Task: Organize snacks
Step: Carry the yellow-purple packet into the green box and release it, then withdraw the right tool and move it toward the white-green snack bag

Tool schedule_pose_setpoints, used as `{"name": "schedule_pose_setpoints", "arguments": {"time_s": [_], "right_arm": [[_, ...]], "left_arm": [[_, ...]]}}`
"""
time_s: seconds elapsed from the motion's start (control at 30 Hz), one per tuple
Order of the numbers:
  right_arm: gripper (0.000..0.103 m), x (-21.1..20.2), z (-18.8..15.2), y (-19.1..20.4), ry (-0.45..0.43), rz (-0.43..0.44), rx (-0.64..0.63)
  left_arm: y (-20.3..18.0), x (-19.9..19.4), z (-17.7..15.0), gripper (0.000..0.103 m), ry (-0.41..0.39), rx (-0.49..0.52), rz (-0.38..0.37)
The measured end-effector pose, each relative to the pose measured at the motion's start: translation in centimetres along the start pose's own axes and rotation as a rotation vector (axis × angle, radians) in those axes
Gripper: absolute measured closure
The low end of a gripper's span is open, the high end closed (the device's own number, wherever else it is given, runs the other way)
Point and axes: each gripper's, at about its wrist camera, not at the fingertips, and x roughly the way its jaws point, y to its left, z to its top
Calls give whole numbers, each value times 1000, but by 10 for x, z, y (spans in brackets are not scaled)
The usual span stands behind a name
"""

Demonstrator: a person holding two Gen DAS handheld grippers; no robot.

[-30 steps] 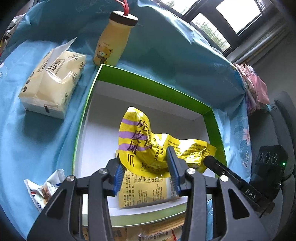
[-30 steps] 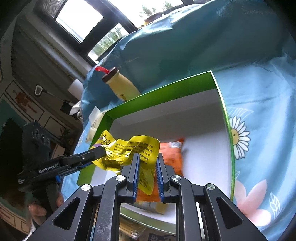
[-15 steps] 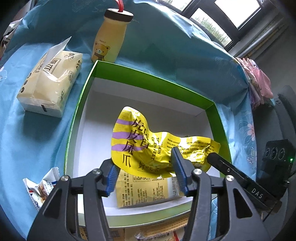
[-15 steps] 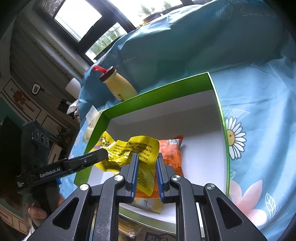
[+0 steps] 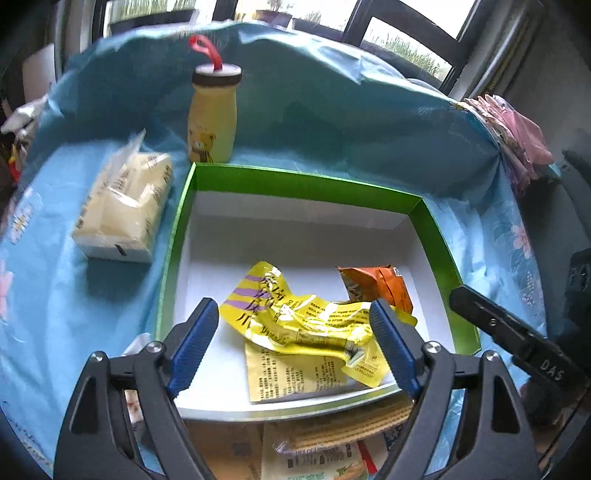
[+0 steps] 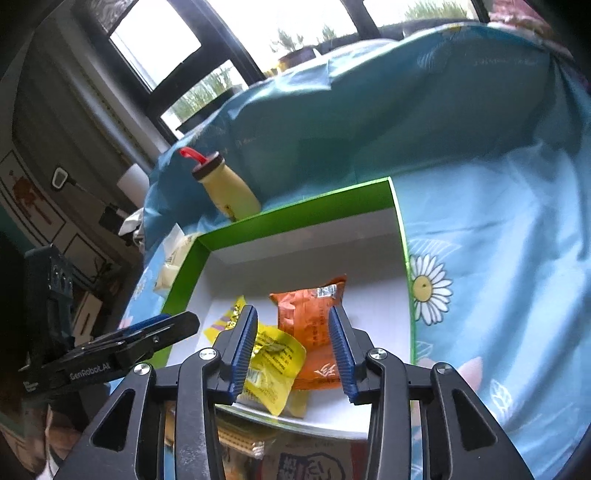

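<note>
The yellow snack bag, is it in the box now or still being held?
In the box. The yellow bag lies crumpled on the green box's white floor; both grippers' jaws have just been opening and stand clear.

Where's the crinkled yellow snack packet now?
The crinkled yellow snack packet lies in the green-rimmed white box, near its front edge, left of the orange packet in the left wrist view.

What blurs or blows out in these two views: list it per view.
Left wrist view: motion smear softens the tissue pack and yellow bottle, while the yellow snack bag stays readable. Right wrist view: the windows are blown out white; fisheye bends the green box rim.
</note>
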Motion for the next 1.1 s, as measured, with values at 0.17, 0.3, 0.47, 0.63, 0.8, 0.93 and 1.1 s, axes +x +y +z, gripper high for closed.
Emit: {"name": "schedule_pose_setpoints", "arguments": {"time_s": [0.17,0.3,0.47,0.63,0.8,0.93,1.1], "right_arm": [[60,-22,-9,11,-24,-20,-43],[48,-36,-20,20,-34,-37,-74],[46,-54,-37,29,-40,-54,-103],[38,-69,-59,35,-42,-84,-131],[38,-76,-74,43,-19,-94,-156],[34,-83,-85,54,-17,-105,-188],[30,-87,-95,62,-8,-94,-206]], "left_arm": [[-6,-17,-7,18,-34,35,39],[-10,-31,-17,17,-48,56,56],[-12,-47,-35,17,-66,65,71],[-11,-63,-54,17,-81,52,71],[-18,-78,-74,16,-93,64,78],[-20,-90,-89,0,-111,63,68],[-22,-105,-100,0,-140,74,91]]}}
